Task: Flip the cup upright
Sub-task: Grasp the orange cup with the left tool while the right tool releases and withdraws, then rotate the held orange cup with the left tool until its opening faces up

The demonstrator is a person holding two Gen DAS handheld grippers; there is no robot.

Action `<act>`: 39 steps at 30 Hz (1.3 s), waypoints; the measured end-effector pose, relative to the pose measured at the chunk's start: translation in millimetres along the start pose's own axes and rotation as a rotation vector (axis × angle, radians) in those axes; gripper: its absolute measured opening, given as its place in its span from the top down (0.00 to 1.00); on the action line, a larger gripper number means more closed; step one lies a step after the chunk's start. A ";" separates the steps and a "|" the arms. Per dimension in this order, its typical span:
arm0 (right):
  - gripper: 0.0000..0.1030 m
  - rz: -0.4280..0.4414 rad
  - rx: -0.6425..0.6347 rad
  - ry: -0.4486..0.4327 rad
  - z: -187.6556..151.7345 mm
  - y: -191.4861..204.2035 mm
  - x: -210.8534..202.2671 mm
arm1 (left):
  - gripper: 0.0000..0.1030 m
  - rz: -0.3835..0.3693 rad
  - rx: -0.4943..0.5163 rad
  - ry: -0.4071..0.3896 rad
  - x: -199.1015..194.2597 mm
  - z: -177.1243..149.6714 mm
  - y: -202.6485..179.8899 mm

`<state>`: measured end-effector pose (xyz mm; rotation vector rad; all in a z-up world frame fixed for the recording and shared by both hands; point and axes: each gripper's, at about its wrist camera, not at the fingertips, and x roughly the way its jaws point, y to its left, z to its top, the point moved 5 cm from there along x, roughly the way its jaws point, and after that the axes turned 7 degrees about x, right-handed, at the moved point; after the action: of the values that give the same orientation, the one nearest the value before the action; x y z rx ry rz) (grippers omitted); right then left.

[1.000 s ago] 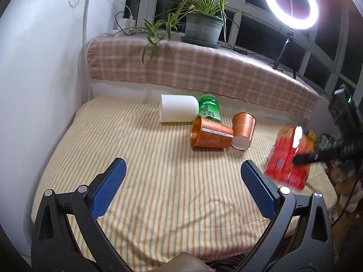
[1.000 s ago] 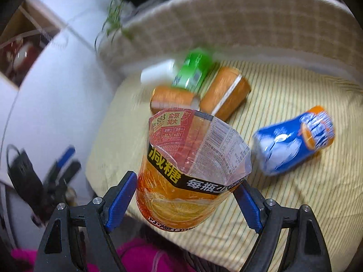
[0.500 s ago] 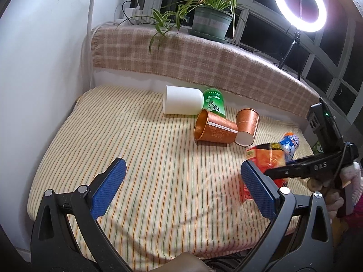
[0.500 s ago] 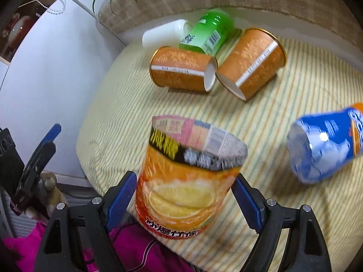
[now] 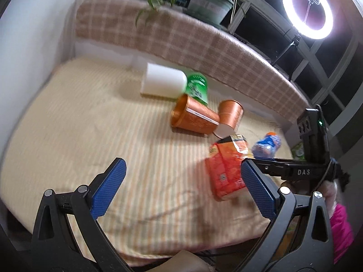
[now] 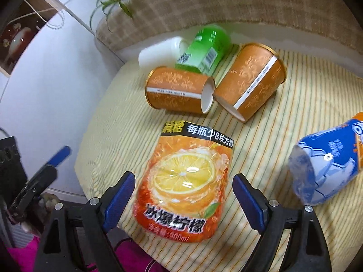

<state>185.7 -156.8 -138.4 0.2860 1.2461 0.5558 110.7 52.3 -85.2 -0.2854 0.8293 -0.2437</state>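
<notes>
Left wrist view: the left claw (image 5: 181, 188) hangs released over the striped bed (image 5: 90, 122), grasping nothing. The orange cup (image 5: 226, 172) stands about upright near the front edge, beside the right claw (image 5: 261, 158). Behind lie two copper cups (image 5: 195, 117), a white cup (image 5: 162, 82) and a green one (image 5: 196, 87); plant (image 5: 204, 0) and ring light (image 5: 307, 13) at the window.

Right wrist view: the right claw (image 6: 183, 195) is spread, pads clear of the orange cup (image 6: 188, 181), so it looks set down. A blue cup (image 6: 326, 167) still lies on its side.
</notes>
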 end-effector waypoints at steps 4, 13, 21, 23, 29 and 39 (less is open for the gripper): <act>0.12 -0.039 -0.006 -0.091 -10.5 -1.5 -25.4 | 0.00 -0.082 -0.032 0.065 16.7 1.9 -10.6; 0.11 -0.168 0.041 -0.265 -64.1 -19.0 -89.7 | 0.00 -0.233 -0.168 0.227 70.8 5.2 -28.0; 0.09 -0.292 0.141 -0.382 -97.0 -44.7 -132.3 | 0.00 -0.265 -0.220 0.315 115.7 4.6 -42.7; 0.09 -0.298 0.163 -0.396 -102.0 -49.9 -138.5 | 0.00 -0.261 -0.216 0.320 122.3 5.8 -45.5; 0.09 -0.298 0.192 -0.404 -110.1 -58.2 -144.8 | 0.02 -0.257 -0.230 0.348 141.5 6.6 -47.9; 0.09 -0.278 0.241 -0.389 -117.3 -70.6 -139.3 | 0.08 -0.266 -0.228 0.387 154.5 2.0 -51.8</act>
<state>62.3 -302.2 -96.2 0.3952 0.9515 0.1004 207.6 -45.5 -172.4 -0.5760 1.2058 -0.4634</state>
